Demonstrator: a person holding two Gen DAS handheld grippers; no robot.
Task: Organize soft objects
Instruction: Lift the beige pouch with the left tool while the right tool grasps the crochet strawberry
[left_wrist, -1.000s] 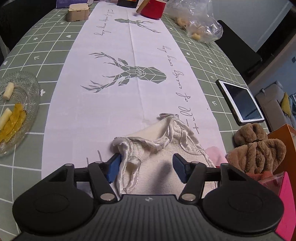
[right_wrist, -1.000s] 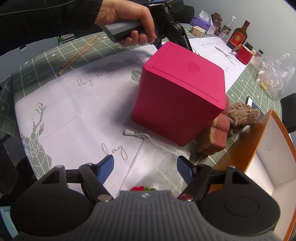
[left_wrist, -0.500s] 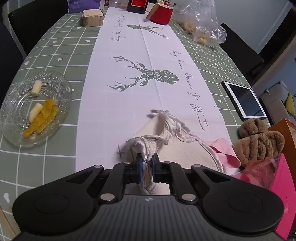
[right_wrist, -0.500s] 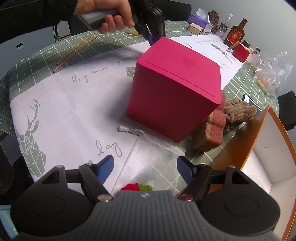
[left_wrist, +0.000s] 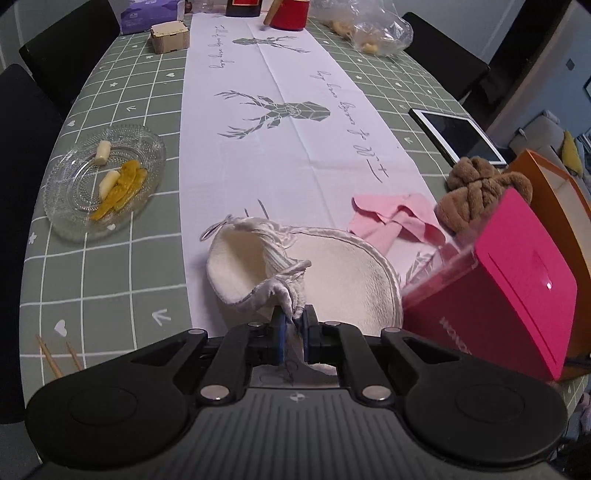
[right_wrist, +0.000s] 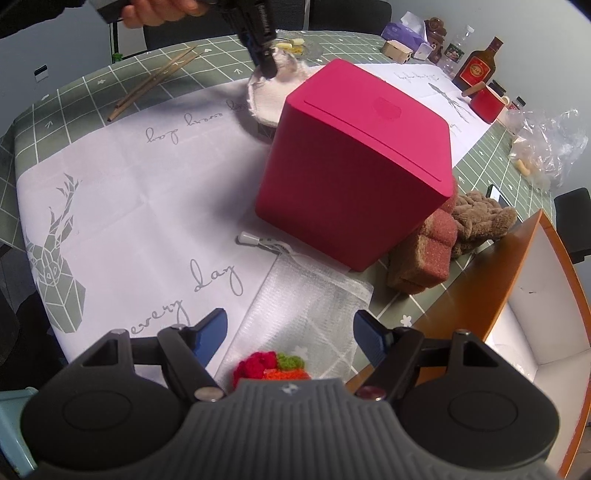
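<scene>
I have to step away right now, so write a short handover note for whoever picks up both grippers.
Left gripper: shut on the cream cloth's edge, part lifted off the table runner.
Right gripper: open, empty, over the mesh bag.
Pink cloth, brown plush and sponge lie around the pink box.
Done: cream cloth gripped.
Left: put it away, then the other soft things.

We find the round cloth (left_wrist: 343, 273) on the table runner (left_wrist: 295, 155), just left of the box (left_wrist: 517, 291). Behind the box lie the folded cloth (left_wrist: 395, 218) and plush toy (left_wrist: 476, 188); the glass dish (left_wrist: 92, 184) sits far left, the tablet (left_wrist: 458, 134) far right, the mesh bag (right_wrist: 306, 306) before the box
</scene>
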